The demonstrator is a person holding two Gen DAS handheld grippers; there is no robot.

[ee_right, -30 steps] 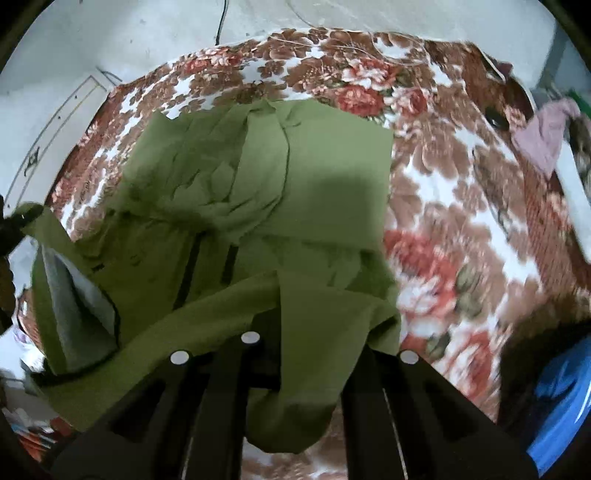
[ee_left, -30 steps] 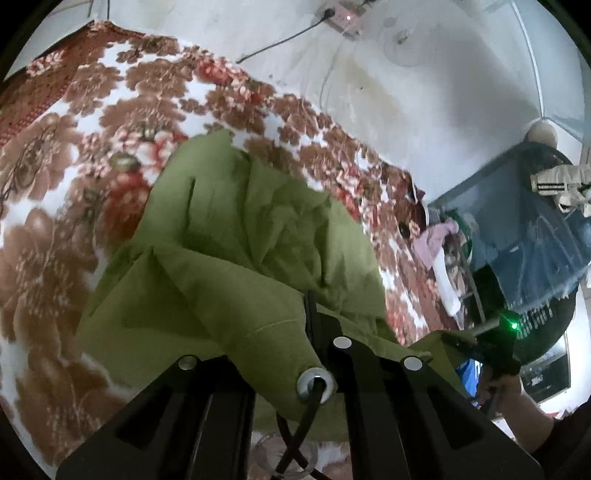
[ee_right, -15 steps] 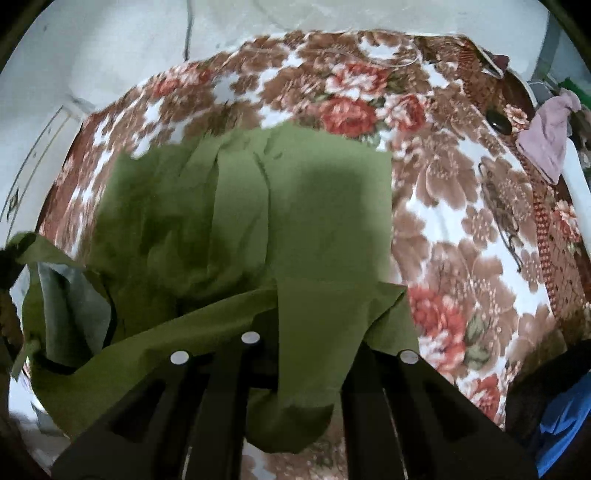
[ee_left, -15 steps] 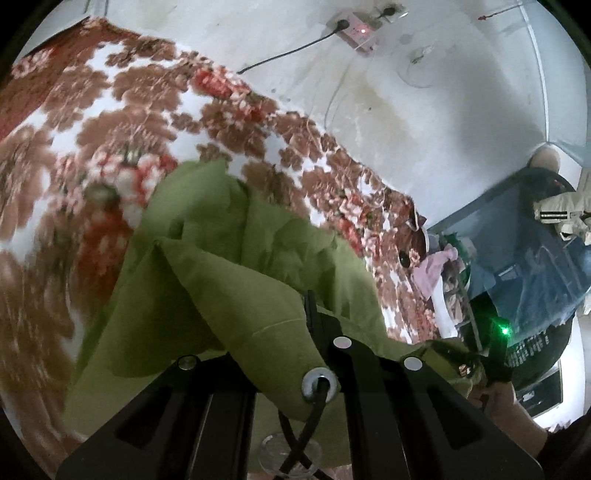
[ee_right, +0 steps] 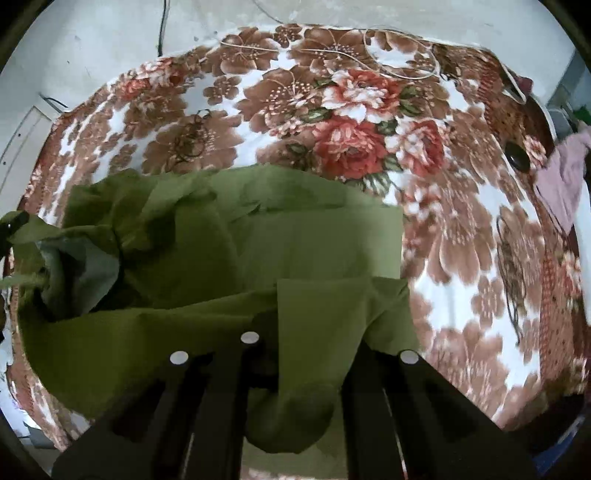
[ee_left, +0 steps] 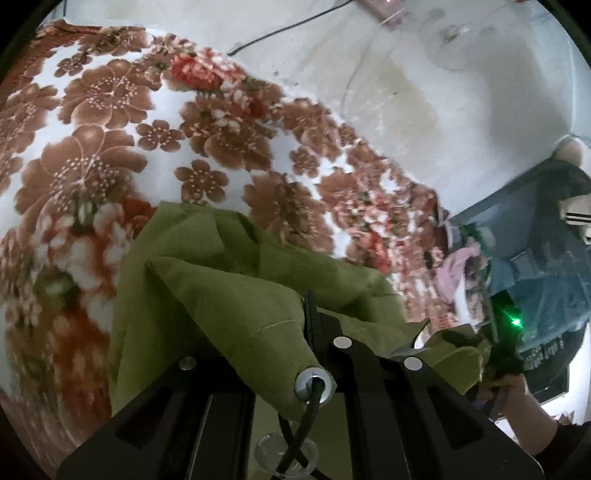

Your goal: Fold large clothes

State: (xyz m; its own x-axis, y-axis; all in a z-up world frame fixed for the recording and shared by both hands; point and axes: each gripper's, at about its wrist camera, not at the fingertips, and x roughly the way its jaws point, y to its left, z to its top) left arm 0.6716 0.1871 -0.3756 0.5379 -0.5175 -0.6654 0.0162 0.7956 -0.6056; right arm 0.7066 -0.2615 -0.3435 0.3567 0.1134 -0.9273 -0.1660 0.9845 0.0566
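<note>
An olive-green hooded garment [ee_left: 221,288] lies crumpled at the near edge of a bed with a floral blanket [ee_left: 110,110]. My left gripper [ee_left: 314,325] is shut on the garment's edge beside a metal eyelet with a black drawstring [ee_left: 313,380]. My right gripper [ee_right: 306,332] is shut on another part of the green garment [ee_right: 280,236], and cloth hangs down between its fingers. The right gripper also shows at the right of the left wrist view [ee_left: 506,347], holding the cloth. The garment's grey lining [ee_right: 77,266] shows at the left.
The floral blanket [ee_right: 332,110] covers the bed beyond the garment. A pink cloth [ee_right: 561,181] lies at the bed's far right edge. A white wall with a black cable [ee_left: 295,26] stands behind. A blue-covered object [ee_left: 546,258] stands beside the bed.
Both grippers have pulled the green garment back toward the near edge of the bed. More bare blanket shows beyond it. Both grips have held.
</note>
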